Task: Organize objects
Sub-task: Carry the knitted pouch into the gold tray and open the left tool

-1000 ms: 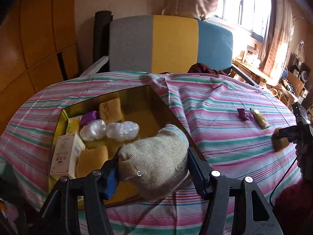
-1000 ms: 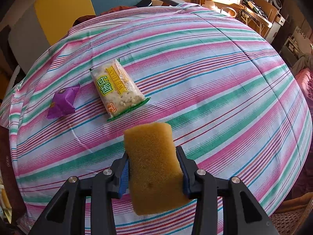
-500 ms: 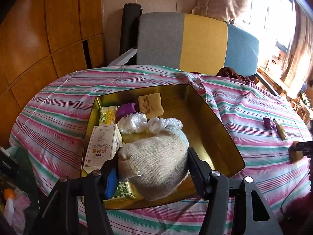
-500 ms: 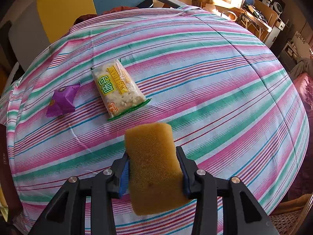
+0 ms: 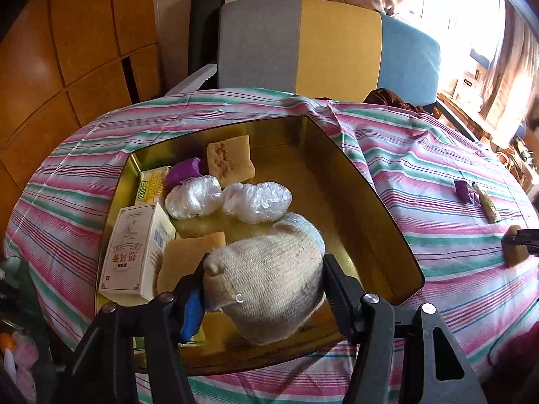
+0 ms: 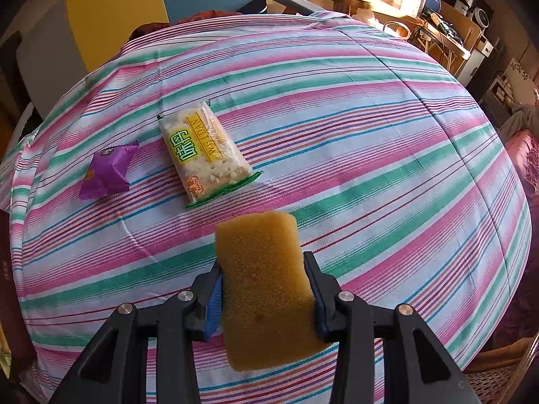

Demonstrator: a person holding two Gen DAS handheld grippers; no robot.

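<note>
Left gripper (image 5: 264,289): jaws closed on a balled knitted glove (image 5: 266,279), off-white with a pale blue cuff, held above the near part of a gold tin tray (image 5: 380,202). The glove bulges past both fingers and hides the tray floor directly below it.

Just ahead and left of the left gripper, inside the tray: a tan sponge (image 5: 188,256) lying flat, touching a white carton (image 5: 134,252) with red characters at the tray's left wall. Farther ahead: two clear plastic bundles (image 5: 229,198) side by side, near the tray centre. Beyond them: a purple wrapper (image 5: 183,171), a yellow-green packet (image 5: 150,188) against the left wall, and a second tan sponge block (image 5: 230,161) toward the far wall. The tray's right half shows bare metal. The tray sits on a striped tablecloth (image 5: 421,168). Beyond the table stands a chair (image 5: 303,43) with grey, yellow and blue panels.

Right gripper (image 6: 264,299): jaws closed on a yellow sponge (image 6: 266,282), held upright between the pads, above the cloth. In the left wrist view this gripper appears at the far right edge, well apart from the tray.

Ahead and left of the right gripper, on the cloth: a cracker packet (image 6: 205,151) with yellow label, lying flat. Farther left, close beside it but apart: a purple candy packet (image 6: 109,171). Both lie outside the tray.
</note>
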